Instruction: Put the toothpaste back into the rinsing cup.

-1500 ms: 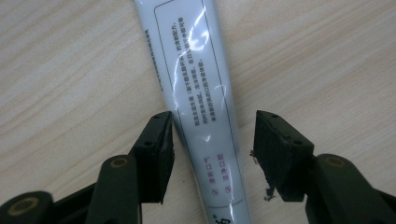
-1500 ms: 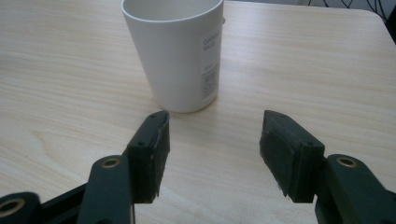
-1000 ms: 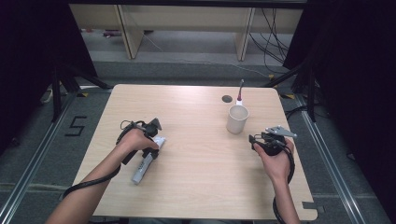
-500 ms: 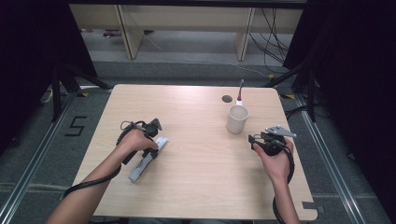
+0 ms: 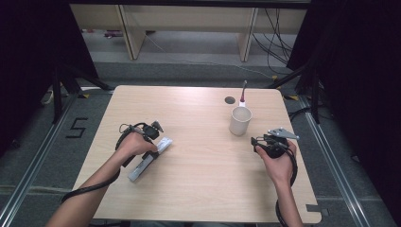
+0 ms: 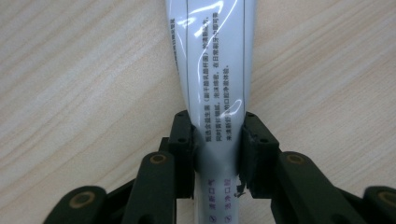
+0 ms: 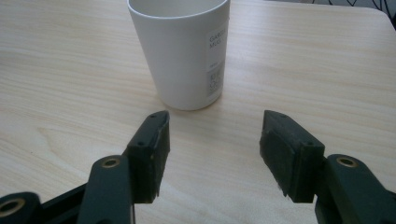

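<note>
The wooden table [image 5: 203, 189] is the biggest thing here, pale with a fine grain, and it has a small round hole [image 5: 230, 100] near its far edge. On the right half of it stands a white cup [image 5: 239, 120], upright, with a small printed label on its side; in the right gripper view the cup [image 7: 180, 51] is just ahead of the jaws and apart from them. Behind the cup, at the far edge, a thin stick-like object [image 5: 243, 92] with a white and reddish base rises up, but it is too small to tell what it is. On the left half of the table lies a white and grey tube [image 5: 149, 160], flat on the wood and pointing diagonally. The left gripper [image 5: 150, 132] is closed tight on this tube: in the left gripper view the two black jaws press both sides of the tube [image 6: 215, 70], which carries lines of small printed text and narrows where it is squeezed. The right gripper [image 5: 265, 143] is held in the person's right hand [image 5: 277, 163], near the cup on its right side. Its jaws stand wide apart with nothing between them, only bare wood under the right gripper [image 7: 214, 149].
</note>
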A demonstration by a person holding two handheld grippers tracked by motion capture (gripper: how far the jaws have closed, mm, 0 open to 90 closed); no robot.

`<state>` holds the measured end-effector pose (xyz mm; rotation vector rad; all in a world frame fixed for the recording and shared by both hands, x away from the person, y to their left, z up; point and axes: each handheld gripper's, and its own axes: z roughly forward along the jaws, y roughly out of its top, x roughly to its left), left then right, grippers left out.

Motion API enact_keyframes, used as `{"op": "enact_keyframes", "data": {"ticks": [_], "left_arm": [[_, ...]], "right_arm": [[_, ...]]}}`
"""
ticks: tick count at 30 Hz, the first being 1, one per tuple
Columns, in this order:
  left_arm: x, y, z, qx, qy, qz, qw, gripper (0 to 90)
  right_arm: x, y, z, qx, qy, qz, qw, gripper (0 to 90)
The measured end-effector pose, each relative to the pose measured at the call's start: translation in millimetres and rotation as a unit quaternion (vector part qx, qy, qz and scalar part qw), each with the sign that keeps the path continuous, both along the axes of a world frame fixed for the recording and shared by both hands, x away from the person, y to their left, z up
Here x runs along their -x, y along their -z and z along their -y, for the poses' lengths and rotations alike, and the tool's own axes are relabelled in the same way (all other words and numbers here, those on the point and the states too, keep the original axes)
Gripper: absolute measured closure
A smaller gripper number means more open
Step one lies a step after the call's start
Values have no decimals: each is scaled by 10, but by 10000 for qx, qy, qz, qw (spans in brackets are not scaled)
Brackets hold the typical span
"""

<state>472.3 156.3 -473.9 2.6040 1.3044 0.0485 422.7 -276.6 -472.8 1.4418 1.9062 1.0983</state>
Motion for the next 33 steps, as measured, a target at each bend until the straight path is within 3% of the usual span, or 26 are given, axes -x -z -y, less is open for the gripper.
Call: {"op": "enact_keyframes", "data": {"ticks": [3, 9, 10, 13, 14, 16, 17, 18, 20, 21, 27, 32, 33], "left_arm": [[32, -4, 0, 117, -47, 85, 9999, 714], [58, -45, -14, 166, 139, 253, 9994, 736], [62, -50, -17, 184, 180, 283, 9993, 738], [66, -76, -34, 276, 301, 405, 9983, 742], [83, -87, -33, 353, 201, 409, 9983, 743], [73, -119, -61, 389, 346, 542, 9972, 745], [89, -125, -54, 504, 211, 612, 9966, 746], [85, -141, -67, 528, 280, 689, 9958, 746], [91, -167, -82, 624, 324, 823, 9941, 746], [104, -172, -80, 780, 273, 934, 9922, 746], [138, -234, -136, 1138, 341, 1431, 9826, 747], [181, -281, -170, 1369, 303, 1739, 9747, 751], [189, -295, -179, 1422, 292, 1812, 9727, 751]], "right_arm": [[0, 1, 0, 1, -2, 1, 10000, 432], [8, -1, -2, 60, 50, -60, 10000, 432], [26, -3, -30, -76, 144, -168, 9997, 432], [22, 1, -28, -42, 109, -141, 9998, 431], [22, 0, -27, -44, 111, -135, 9998, 432], [22, -2, -26, -56, 121, -124, 9998, 432], [17, 3, -26, -91, 94, -82, 9999, 432], [2, 8, -1, -6, 6, -12, 10000, 431], [4, 8, -1, 5, 18, -12, 10000, 432], [6, 7, -1, -8, 11, -19, 10000, 432], [34, -8, -19, -31, 139, -113, 9998, 433], [34, -1, -22, -62, 128, -58, 9999, 433], [19, 2, -3, 80, 78, 55, 9999, 433]]}}
